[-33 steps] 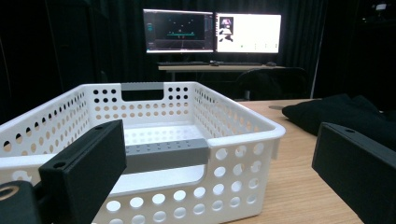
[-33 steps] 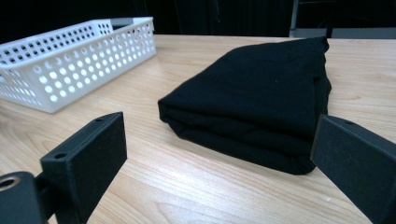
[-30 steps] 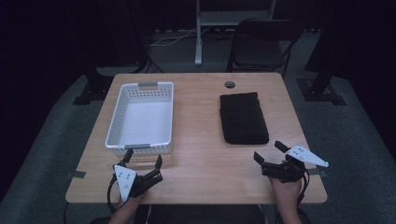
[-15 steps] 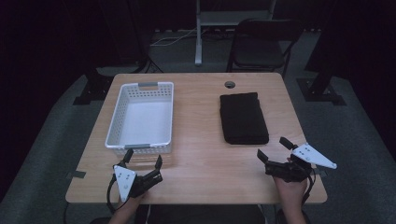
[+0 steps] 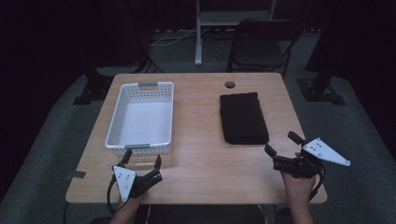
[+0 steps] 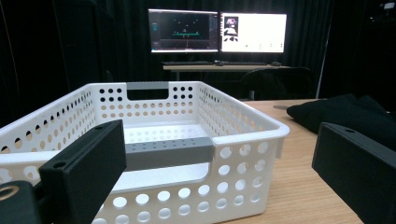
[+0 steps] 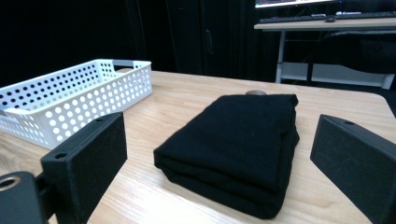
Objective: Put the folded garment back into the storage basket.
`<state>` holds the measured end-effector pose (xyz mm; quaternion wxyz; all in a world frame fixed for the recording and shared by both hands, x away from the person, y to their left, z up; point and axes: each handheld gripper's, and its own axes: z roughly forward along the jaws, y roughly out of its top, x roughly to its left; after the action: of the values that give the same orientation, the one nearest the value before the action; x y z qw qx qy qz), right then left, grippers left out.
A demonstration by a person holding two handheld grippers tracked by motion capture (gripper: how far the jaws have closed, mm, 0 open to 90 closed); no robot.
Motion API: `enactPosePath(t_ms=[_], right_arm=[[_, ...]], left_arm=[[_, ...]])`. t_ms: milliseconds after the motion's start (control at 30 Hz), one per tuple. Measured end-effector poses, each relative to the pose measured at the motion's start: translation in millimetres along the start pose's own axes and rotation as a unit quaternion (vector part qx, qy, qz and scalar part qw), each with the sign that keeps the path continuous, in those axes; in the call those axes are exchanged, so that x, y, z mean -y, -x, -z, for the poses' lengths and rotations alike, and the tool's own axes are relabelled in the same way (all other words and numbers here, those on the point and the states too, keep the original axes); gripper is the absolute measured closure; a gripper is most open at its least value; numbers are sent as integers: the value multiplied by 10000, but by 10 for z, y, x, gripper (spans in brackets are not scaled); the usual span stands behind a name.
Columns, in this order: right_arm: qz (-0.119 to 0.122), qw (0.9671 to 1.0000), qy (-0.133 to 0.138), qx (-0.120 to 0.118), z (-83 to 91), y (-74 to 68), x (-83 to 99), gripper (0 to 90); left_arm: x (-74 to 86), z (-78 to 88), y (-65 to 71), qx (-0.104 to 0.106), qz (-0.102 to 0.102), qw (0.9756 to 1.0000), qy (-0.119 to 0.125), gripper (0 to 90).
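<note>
Folded black cloth (image 5: 244, 118) lies flat on the right half of the table (image 5: 201, 154), well apart from the white basket (image 5: 141, 116) on the left half; neither has moved since the earlier frames. Right gripper (image 5: 283, 148) has drifted a bit right and nearer the table's front edge over the last second, still aimed at the cloth's near end. Its jaws are spread wide, holding nothing, touching nothing; in the right gripper view the cloth (image 7: 238, 144) sits between them, farther off. Left gripper (image 5: 142, 160) is unchanged, just in front of the basket's near wall (image 6: 187, 186), jaws wide apart, empty.
</note>
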<state>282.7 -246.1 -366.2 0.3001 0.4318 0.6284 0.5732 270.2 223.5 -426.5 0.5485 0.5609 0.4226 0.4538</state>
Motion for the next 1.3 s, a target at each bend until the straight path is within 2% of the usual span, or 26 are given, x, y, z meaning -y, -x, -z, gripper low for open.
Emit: enactPosePath(t_ms=[167,333,533,633,1033,1300], right_arm=[[23,10000,62,-2,18,1,-61,40],[136,9999,96,22,8,9,-217,40],[251,9993,148,230,-54,35,-407,40],[186,9993,235,242,-88,53,-488,40],[57,10000,-78,23,-403,157,-727,40],[-68,9995,-318,30,-561,212,-742,40]], left_arm=[[0,2,-1,7,4,10000,12,43],[1,2,-1,11,7,10000,14,43],[0,1,-1,18,6,10000,7,43],[0,1,0,17,21,10000,23,43],[-1,-1,-4,59,7,10000,7,43],[-1,-1,-6,98,0,10000,-16,43]])
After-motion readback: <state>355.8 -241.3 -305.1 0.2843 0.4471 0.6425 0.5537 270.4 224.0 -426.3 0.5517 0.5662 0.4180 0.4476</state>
